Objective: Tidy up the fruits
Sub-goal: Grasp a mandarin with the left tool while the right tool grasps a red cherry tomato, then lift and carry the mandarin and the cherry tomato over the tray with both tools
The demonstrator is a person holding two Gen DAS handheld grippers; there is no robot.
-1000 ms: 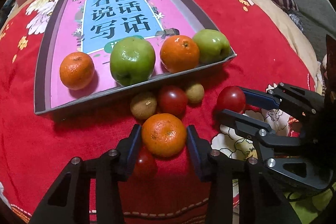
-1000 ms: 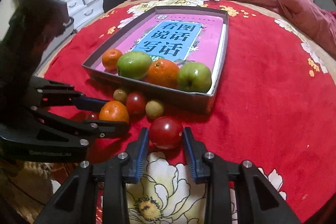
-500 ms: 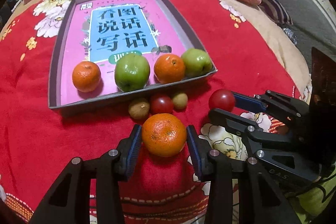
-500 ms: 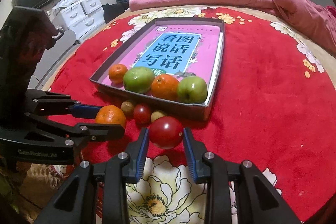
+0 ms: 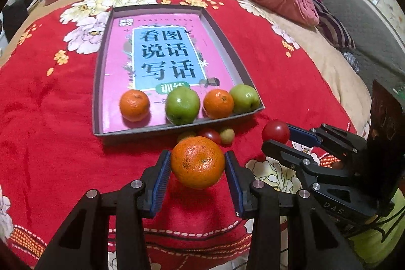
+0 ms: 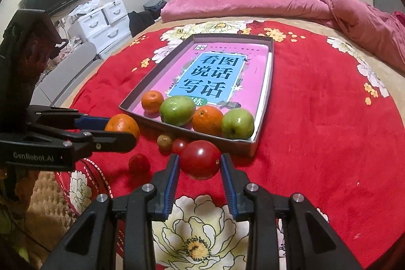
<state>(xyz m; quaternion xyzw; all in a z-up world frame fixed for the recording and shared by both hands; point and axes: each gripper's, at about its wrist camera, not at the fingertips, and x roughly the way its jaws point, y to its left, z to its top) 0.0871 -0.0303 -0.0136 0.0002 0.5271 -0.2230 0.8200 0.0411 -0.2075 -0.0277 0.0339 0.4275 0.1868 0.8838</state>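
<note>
while your left tool (image 5: 198, 168) clamps the orange (image 5: 198, 161) and your right tool (image 6: 200, 170) clamps the tomato (image 6: 200, 159), both lifted off the bed, the tray (image 5: 97, 103) lies straight ahead, left nearer its open slot.

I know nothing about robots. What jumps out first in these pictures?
Two black grippers each clutch a fruit above a red flowered bedspread: the left gripper squeezes an orange, the right gripper a tomato. Just beyond, a grey tray holds oranges and green apples on a pink book.
</note>
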